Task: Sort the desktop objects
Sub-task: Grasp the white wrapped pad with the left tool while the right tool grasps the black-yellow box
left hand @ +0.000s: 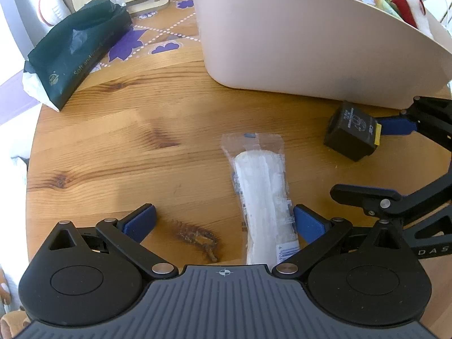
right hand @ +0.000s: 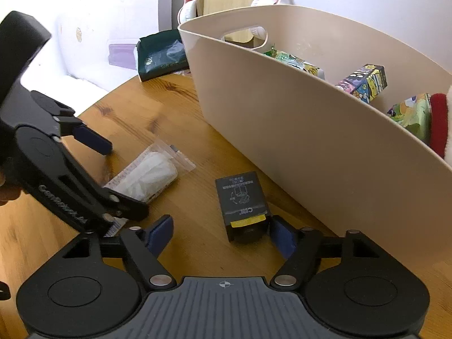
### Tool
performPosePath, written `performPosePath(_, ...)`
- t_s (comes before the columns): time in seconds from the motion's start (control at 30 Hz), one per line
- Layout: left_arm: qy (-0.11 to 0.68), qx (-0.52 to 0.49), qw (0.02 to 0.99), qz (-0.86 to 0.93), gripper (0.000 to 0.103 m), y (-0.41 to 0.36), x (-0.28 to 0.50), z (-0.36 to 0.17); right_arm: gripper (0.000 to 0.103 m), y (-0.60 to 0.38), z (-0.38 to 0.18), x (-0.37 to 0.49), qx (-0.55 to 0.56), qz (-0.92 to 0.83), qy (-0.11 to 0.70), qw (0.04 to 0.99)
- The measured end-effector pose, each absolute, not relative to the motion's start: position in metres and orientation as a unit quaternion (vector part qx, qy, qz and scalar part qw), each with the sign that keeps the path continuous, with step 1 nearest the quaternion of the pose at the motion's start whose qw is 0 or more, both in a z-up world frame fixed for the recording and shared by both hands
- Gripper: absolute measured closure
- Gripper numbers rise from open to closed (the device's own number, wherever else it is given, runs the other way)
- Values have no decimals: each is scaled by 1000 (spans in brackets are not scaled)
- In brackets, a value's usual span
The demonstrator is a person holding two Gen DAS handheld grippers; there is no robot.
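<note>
Left gripper (left hand: 224,223), jaws spread wide, is poised over a clear-bagged white roll (left hand: 264,197) on the wooden table (left hand: 113,147); nothing gripped. Pkg judged light, soft, slippery; best pinched mid-roll. Right gripper (right hand: 223,236), open, straddles a small black box (right hand: 243,200) beside the beige bin (right hand: 282,127).

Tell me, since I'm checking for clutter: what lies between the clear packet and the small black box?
Only bare wooden tabletop lies between the clear packet and the small black box. The right wrist view shows it best.
</note>
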State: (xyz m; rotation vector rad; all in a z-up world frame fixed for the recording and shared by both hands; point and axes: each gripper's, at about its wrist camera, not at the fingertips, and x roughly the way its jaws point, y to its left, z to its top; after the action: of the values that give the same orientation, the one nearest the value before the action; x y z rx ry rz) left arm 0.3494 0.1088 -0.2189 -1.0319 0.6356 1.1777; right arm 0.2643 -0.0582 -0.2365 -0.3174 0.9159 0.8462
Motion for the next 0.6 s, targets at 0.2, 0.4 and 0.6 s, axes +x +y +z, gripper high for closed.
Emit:
performPosePath(0.2,280,-462,658,524,0,108,348,-218,20,-58,-239,268,-150,402,412,804)
performPosePath(0.4,275,-457,662,527,7,103,348,-215,28,-59,-239,267,-141,412,409,802)
performPosePath(0.6,275,-418,700,508,41,94,357,-204,69,-60,-238,268,-131,393,399,818)
